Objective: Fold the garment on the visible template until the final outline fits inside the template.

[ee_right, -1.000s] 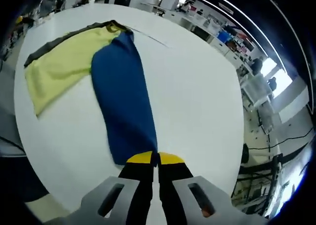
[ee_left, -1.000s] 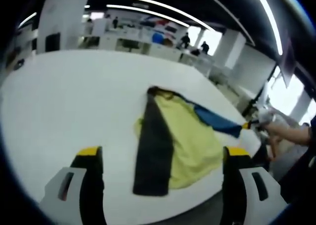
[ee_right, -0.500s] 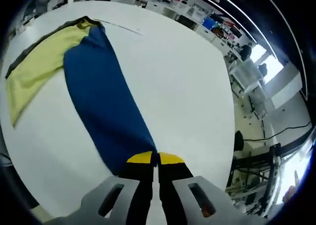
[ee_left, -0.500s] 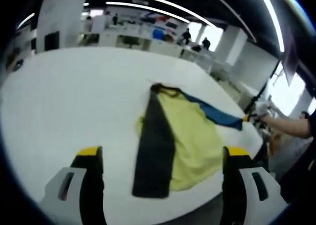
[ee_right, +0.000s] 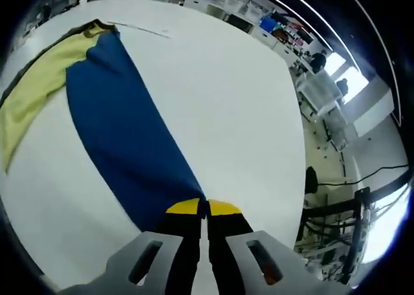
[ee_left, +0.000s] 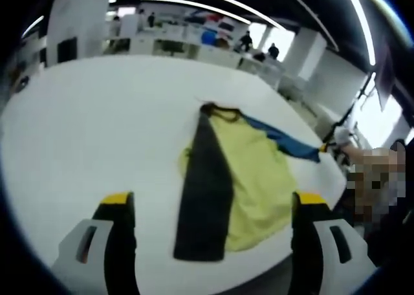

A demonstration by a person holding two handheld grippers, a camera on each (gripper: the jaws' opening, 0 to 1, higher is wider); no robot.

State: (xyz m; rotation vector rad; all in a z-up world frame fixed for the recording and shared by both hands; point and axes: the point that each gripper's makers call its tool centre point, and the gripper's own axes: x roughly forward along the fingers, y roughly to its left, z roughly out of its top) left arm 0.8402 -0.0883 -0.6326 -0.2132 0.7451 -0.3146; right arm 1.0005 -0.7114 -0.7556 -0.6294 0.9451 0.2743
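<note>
Right tool (ee_right: 206,207) is clamped on the blue sleeve (ee_right: 123,140) at six o'clock, left tool (ee_left: 210,207) gapes wide and empty above the garment (ee_left: 249,178) on the table (ee_left: 97,133).

Bright ceiling strip lights (ee_left: 194,0), window glare (ee_left: 381,117) at right; soft blur throughout, strong fisheye bending at edges.

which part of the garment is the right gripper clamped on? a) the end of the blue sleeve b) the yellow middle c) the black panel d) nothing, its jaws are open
a: in the right gripper view the right gripper has its yellow-tipped jaws shut together on the narrow end of the blue sleeve, which stretches away toward the yellow middle.
</note>
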